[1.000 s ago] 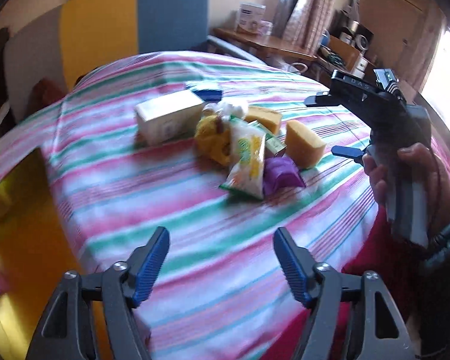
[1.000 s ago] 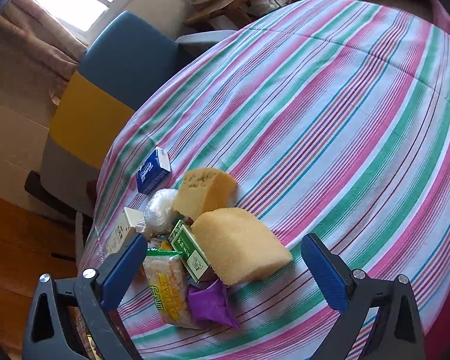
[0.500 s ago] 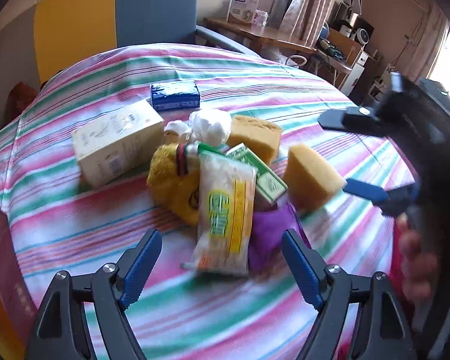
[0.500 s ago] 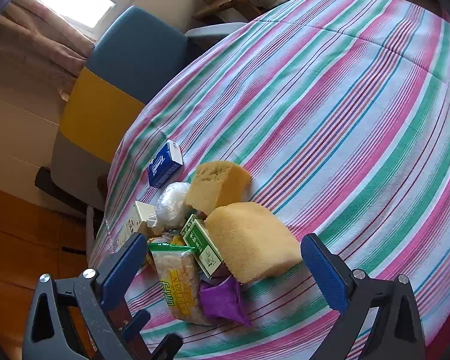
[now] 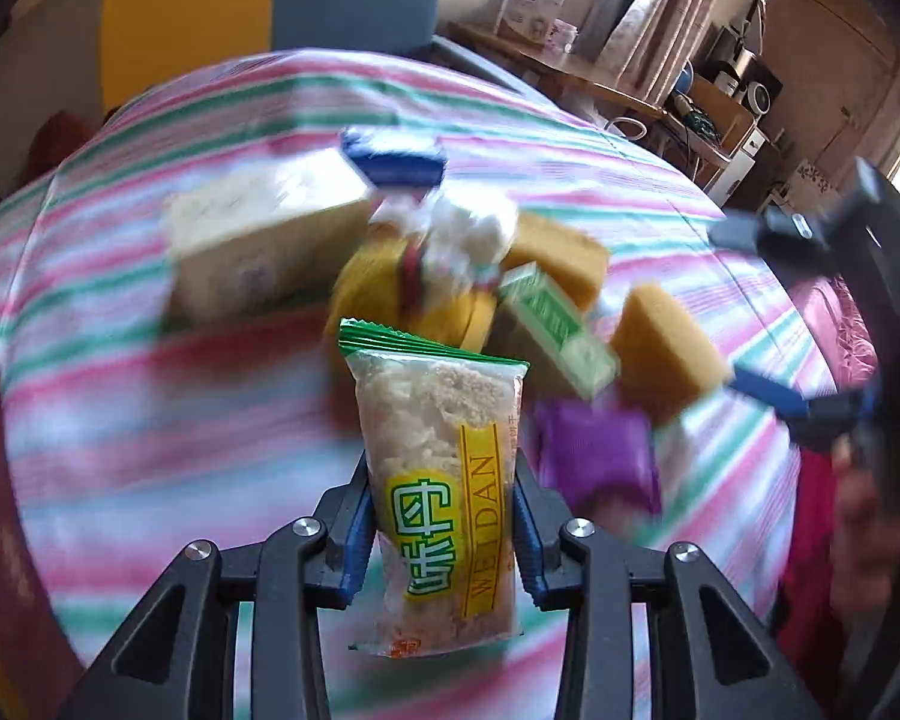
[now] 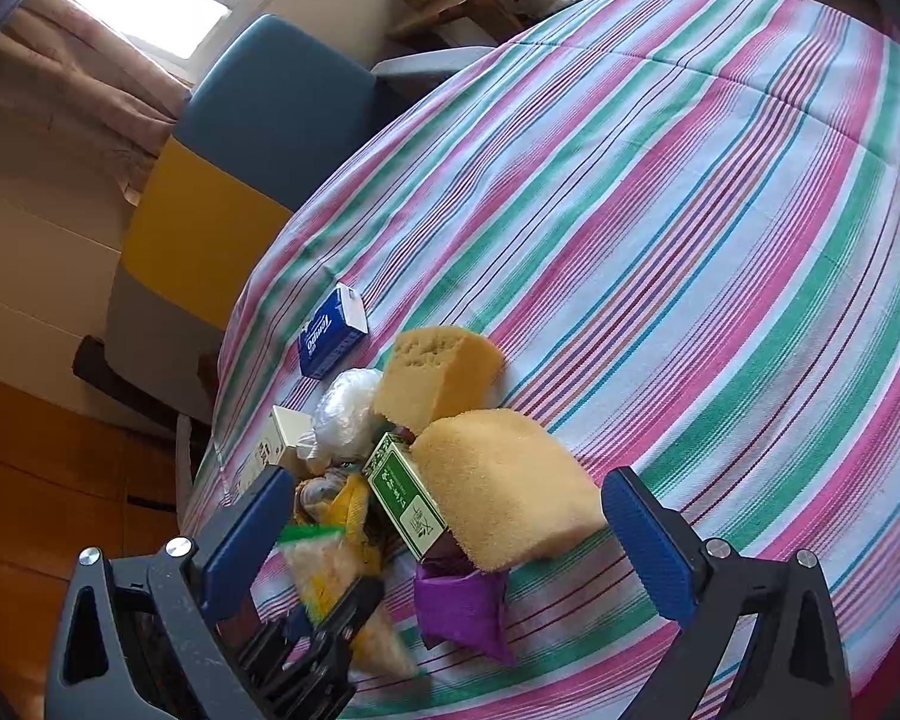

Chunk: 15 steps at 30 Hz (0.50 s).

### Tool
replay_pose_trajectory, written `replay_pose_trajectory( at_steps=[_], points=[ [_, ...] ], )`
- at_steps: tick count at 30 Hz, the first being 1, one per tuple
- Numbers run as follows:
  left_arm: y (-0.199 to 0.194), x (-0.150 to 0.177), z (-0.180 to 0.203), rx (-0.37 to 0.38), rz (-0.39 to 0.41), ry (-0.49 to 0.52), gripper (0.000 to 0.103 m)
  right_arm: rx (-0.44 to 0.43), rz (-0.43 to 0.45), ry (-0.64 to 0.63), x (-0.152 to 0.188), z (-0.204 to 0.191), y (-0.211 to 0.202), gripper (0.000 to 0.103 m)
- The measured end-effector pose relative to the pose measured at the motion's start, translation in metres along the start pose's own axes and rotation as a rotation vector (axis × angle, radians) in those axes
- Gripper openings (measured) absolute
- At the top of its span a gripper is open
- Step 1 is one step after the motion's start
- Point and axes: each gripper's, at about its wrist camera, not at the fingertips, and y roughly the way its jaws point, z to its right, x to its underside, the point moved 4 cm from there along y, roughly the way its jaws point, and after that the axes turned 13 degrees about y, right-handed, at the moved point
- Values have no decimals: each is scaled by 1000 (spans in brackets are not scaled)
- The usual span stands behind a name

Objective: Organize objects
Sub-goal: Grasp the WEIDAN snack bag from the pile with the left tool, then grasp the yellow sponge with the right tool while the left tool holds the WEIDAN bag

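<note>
My left gripper (image 5: pixel 444 516) is shut on a clear snack packet (image 5: pixel 444 480) with a green top and yellow label, holding it upright; the packet also shows in the right wrist view (image 6: pixel 330 576). Behind it lies a pile on the striped tablecloth (image 6: pixel 690 240): two yellow sponges (image 6: pixel 498 486) (image 6: pixel 438 372), a green box (image 6: pixel 405 495), a purple pouch (image 6: pixel 462 606), a white plastic bag (image 6: pixel 345 408), a cream box (image 5: pixel 258 240) and a blue tissue pack (image 6: pixel 330 336). My right gripper (image 6: pixel 450 534) is open, its jaws either side of the near sponge and green box, above the pile.
A blue and yellow chair (image 6: pixel 240 138) stands beyond the table's far edge. A wooden desk with boxes (image 5: pixel 534 12) and shelves with appliances stand at the back of the room. The tablecloth stretches wide to the right of the pile.
My left gripper has moved forward and shut on the snack packet, lifting it off the pile. My right gripper has drifted slightly closer over the sponge, still open.
</note>
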Motion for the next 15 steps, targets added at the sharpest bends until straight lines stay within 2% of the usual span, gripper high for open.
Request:
replay_pose_trajectory(
  at_steps=[2,6,15],
  points=[
    [-5,25,-3,17,-22,-34,39,3,-4,-7,1,-1,1,103],
    [-22,56,-3,-35,10,-13,38,17,1,-6,1,1,0,103],
    [-21,65,3,-110,74,66,38,11,58,-1,-5,1,-12,103]
  ],
)
